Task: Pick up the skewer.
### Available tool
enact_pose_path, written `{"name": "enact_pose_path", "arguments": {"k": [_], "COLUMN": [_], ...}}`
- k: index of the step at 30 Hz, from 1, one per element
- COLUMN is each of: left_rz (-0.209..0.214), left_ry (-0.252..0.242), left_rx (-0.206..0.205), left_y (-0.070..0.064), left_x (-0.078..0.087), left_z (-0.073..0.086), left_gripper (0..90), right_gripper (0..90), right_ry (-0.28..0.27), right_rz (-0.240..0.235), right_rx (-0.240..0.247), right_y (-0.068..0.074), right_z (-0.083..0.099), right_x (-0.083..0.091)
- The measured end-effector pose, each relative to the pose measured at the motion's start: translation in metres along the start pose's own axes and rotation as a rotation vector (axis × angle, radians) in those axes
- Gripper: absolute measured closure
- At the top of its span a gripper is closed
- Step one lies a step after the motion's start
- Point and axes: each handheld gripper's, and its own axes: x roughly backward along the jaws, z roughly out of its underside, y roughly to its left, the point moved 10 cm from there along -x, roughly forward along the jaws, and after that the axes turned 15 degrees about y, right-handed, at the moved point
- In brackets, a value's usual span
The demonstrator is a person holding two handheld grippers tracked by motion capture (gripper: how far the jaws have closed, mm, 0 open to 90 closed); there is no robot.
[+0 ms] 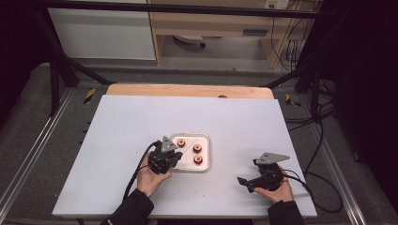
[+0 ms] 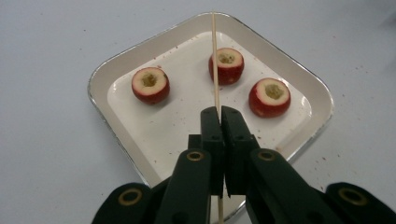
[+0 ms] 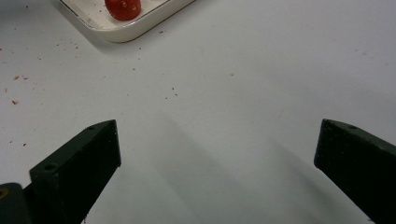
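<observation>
Three cored red fruits are seen on a white tray (image 1: 207,161) that sits on the white table (image 1: 122,126), a little nearer the front edge than the middle. One fruit (image 2: 150,85) lies toward the tray's left corner in the left gripper view, a second (image 2: 227,65) toward the far corner, and a third (image 2: 269,97) toward the right side; each is cut flat on top, with a pale hollow shown in its centre. The three are kept well apart from one another.

A thin wooden skewer (image 2: 215,60) is clamped between the closed jaws of the left gripper (image 2: 219,114), and it is pointed up and across the tray, its line passing just beside the second fruit. Whether the stick touches that fruit cannot be told. In the high view the left gripper (image 1: 164,157) is held at the tray's left rim, gripped by the person's left hand (image 1: 151,178).

Over by the front right corner of the table, the right gripper (image 1: 246,183) is held low in the right hand (image 1: 274,190), well apart from the tray. Its jaws are spread wide with nothing between them, and bare table speckled with red crumbs (image 3: 16,88) is seen beyond them. A corner of the tray (image 3: 126,30) and part of one fruit (image 3: 123,8) are caught at the top of the right gripper view.
</observation>
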Motion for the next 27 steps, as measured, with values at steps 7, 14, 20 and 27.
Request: {"name": "enact_pose_path", "arguments": {"k": [7,14,20,27], "left_rz": [0.033,0.053,0.064,0.08], "left_ry": [0.021,0.04,0.064,0.089], "left_rx": [-0.076,-0.116,-0.163,-0.224], "left_y": [-0.008,-0.014,-0.024,-0.038], "left_x": [0.004,0.008,0.008,0.008], "left_z": [0.005,0.005,0.002,-0.004], "left_gripper": [88.4,88.5,88.4,88.5], "right_gripper": [2.5,3.7,5.5,7.9], "right_ry": [0.015,0.035,0.073,0.099], "right_rz": [0.041,0.084,0.145,0.194], "right_rx": [0.076,0.167,0.281,0.365], "right_y": [0.009,0.021,0.034,0.038], "right_z": [-0.007,-0.018,-0.028,-0.033], "right_x": [0.001,0.0,-0.003,-0.003]}}
